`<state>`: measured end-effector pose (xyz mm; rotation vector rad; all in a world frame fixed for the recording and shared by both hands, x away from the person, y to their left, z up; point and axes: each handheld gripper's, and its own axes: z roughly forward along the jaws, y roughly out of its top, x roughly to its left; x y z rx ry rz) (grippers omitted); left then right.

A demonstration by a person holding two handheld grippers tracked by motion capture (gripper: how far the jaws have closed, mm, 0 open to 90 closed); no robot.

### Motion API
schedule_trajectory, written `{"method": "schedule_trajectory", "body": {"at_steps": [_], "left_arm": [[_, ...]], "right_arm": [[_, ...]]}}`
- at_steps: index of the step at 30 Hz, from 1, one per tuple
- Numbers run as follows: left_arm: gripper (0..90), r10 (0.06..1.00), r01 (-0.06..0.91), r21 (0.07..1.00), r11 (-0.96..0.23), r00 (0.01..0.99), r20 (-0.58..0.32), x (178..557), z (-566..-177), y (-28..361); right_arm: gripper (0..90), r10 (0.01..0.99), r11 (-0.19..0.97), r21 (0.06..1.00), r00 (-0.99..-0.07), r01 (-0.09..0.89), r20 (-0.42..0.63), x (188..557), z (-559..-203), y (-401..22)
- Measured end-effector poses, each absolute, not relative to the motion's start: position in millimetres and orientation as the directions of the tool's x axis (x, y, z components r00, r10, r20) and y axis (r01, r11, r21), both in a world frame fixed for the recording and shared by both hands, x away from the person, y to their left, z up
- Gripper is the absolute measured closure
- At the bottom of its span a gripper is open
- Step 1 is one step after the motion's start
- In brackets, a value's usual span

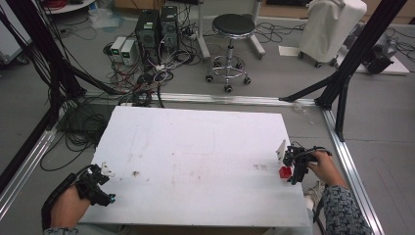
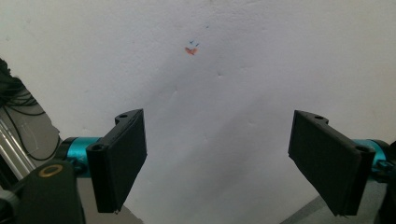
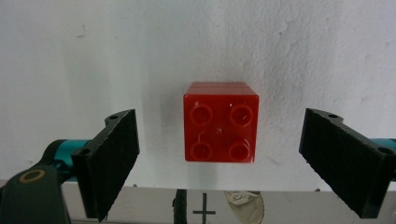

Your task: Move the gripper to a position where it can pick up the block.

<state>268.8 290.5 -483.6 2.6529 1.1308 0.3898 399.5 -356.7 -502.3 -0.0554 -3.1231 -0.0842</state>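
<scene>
Jaws wide apart, red brick (image 3: 220,122) between them, untouched

We see a white foam-like tabletop (image 1: 195,156), scuffed w/ faint marks. A red studded brick (image 1: 285,172) sits on it at approx 3 o'clock, near the edge. A small orange mark (image 2: 190,51) shows too.

1 red brick (image 3: 220,128), 2 tongs (image 3: 219,163).

Red four-stud toy brick (image 3: 220,122), studs facing the right gripper camera, on white table (image 1: 195,147), near its right edge
</scene>
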Motion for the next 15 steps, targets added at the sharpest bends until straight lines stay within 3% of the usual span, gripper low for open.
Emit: {"method": "schedule_trajectory", "body": {"at_steps": [15], "left_arm": [[19.6, 0.731, 0.672, 0.303, -0.676, 0.665, 0.154, 269.8, -485.1, 292.6]], "right_arm": [[11.5, 0.04, 0.998, 0.057, -0.999, 0.041, 0.018, 399.7, -507.6, -354.2]]}}
